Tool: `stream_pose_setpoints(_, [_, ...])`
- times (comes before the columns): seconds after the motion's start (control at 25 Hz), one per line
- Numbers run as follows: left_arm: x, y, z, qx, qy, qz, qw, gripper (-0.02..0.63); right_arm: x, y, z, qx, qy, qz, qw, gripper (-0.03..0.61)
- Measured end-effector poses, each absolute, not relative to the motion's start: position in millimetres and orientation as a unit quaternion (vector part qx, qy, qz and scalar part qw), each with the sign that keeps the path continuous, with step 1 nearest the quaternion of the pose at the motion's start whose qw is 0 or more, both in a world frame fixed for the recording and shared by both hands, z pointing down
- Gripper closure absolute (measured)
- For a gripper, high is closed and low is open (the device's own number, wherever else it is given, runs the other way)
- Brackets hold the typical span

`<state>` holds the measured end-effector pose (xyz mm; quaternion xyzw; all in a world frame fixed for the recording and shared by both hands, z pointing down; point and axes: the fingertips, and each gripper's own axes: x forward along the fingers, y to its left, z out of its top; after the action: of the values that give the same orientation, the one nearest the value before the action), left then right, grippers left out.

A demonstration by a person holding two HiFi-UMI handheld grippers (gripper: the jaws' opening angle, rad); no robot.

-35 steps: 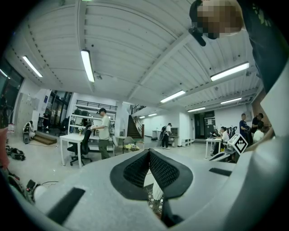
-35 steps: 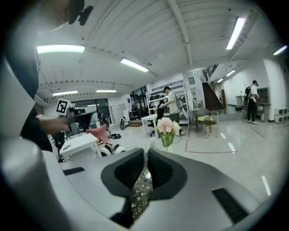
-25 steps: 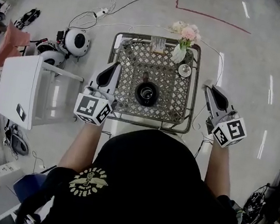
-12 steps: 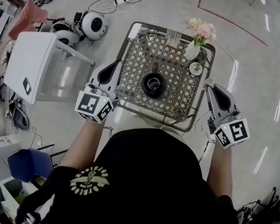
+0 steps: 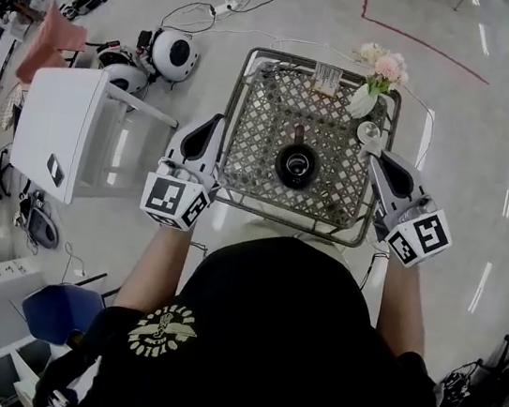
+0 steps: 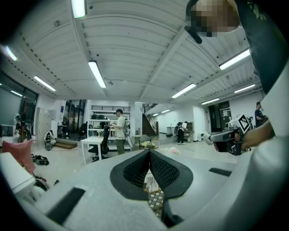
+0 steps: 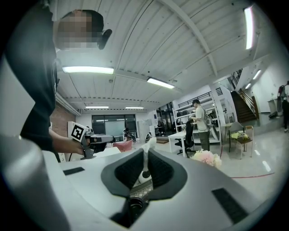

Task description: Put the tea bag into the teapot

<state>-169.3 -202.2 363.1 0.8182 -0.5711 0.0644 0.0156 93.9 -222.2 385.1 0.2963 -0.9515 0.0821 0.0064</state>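
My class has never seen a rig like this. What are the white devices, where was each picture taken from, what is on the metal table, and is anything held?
A person holds a hand-worked two-jaw gripper in each hand; there is no robot. The top-down picture comes from a camera on the person's head; the other two come from cameras riding on each gripper, looking along its jaws. On the lattice table are a black teapot, a vase of flowers, a small round white item and a printed packet, probably the tea bag. The left gripper, jaws together, and the right gripper, jaws slightly apart, hover at the table's sides. Neither holds anything.
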Motion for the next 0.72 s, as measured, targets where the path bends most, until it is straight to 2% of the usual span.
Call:
stream_pose_setpoints(0.32, [-242.2,-219.0,360.2,0.822,-0.567,0.063,0.004,0.617,32.3,-227.1,380.8,0.320,-0.944,0.076,0.005,0.548])
stream_pose_setpoints(0.72, [-258.6,-246.3,364.7,0.853,-0.520,0.044,0.006,0.617,6.9,-224.3,382.5,0.379,-0.922,0.073,0.021,0.548])
